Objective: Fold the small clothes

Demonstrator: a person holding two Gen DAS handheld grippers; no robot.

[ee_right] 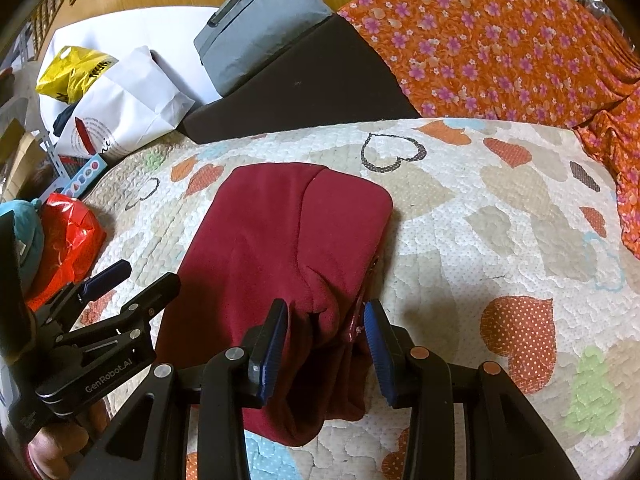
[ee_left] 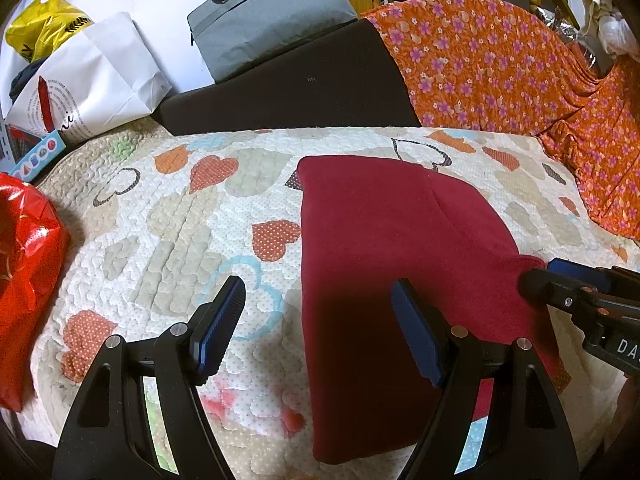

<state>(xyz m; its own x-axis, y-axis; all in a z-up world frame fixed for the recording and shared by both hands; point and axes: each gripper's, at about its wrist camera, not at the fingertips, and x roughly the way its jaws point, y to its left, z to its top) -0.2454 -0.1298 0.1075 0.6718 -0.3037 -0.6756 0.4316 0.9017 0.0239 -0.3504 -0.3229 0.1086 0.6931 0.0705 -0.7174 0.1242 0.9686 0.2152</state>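
Garment (ee_right: 280, 248), dark red, folded, lying on heart-print quilt (ee_right: 480, 216). Right gripper (ee_right: 326, 344): fingers clamped on bunched near edge of garment. Left gripper (ee_left: 318, 328): fingers spread wide, holding nothing, straddling garment's left edge. Orange floral cloth (ee_left: 500, 68) behind.

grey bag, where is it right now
The grey bag is at the top centre of both wrist views, behind the dark cushion, with the white paper bag to its left and the orange floral cloth to its right.
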